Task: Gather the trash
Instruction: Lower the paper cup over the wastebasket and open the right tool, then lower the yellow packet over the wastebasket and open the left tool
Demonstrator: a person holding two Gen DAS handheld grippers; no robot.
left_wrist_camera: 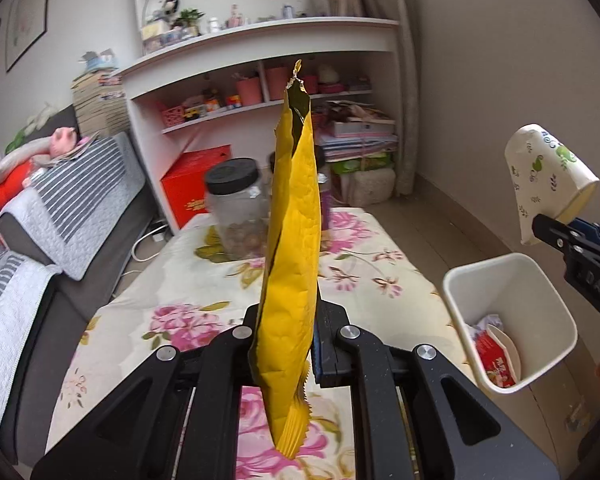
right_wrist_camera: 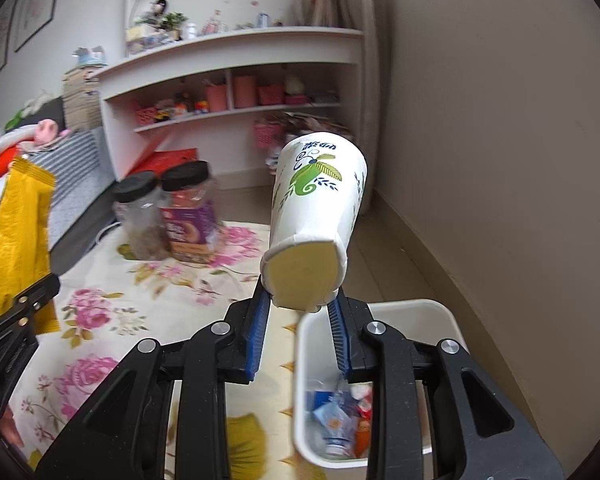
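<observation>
The left gripper (left_wrist_camera: 286, 336) is clamped on a yellow wrapper (left_wrist_camera: 292, 240), held upright above the desk (left_wrist_camera: 180, 264). The right gripper (right_wrist_camera: 300, 320) pinches a crushed paper cup (right_wrist_camera: 314, 216) by its rim, just above the bin (right_wrist_camera: 432, 312) below it, likely so the cup can drop straight in.

glossy crinkled wrapper (left_wrist_camera: 290, 248), matt paper cup (right_wrist_camera: 314, 216)

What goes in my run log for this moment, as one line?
left claw: shut on yellow foil wrapper | right claw: shut on white leaf-print paper cup | white plastic bin: holds trash
</observation>
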